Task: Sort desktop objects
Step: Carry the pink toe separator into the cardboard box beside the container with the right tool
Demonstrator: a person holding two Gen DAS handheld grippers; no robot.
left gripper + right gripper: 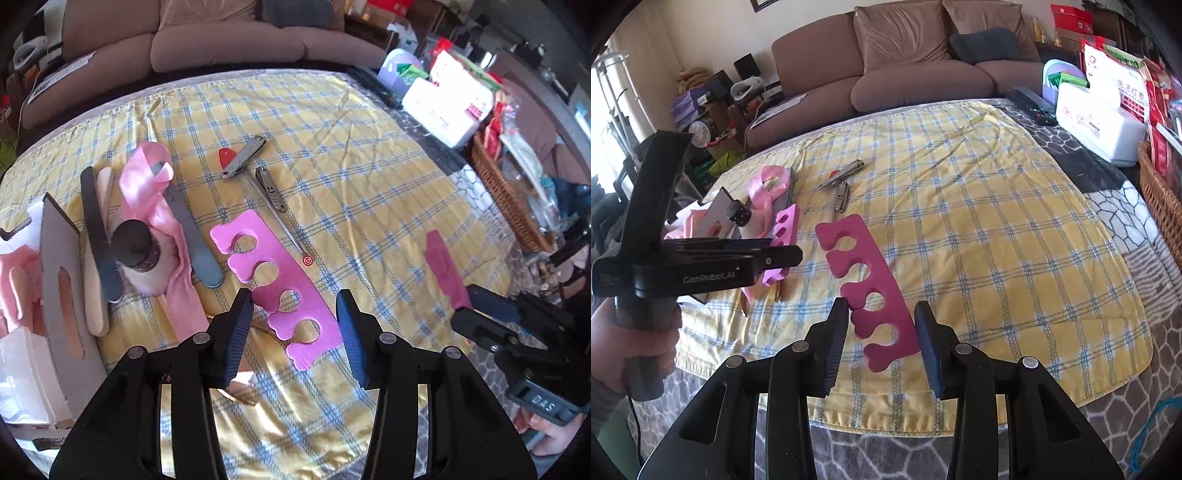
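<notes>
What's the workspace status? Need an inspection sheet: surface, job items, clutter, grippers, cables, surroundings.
Surface: yellow plaid cloth, creased, over a grey patterned cover.
Job's things: light pink toe separator flat on the cloth; dark pink toe separator; two nail clippers, nail files, black-capped bottle, pink ribbon.
Clutter: white tissue box and wicker basket at the far right edge.
Grippers: left gripper flanks the light pink toe separator, pressing or not unclear; right gripper is shut on the dark pink toe separator.
Cables: black cord hangs below the left hand.
Surroundings: brown sofa behind.
</notes>
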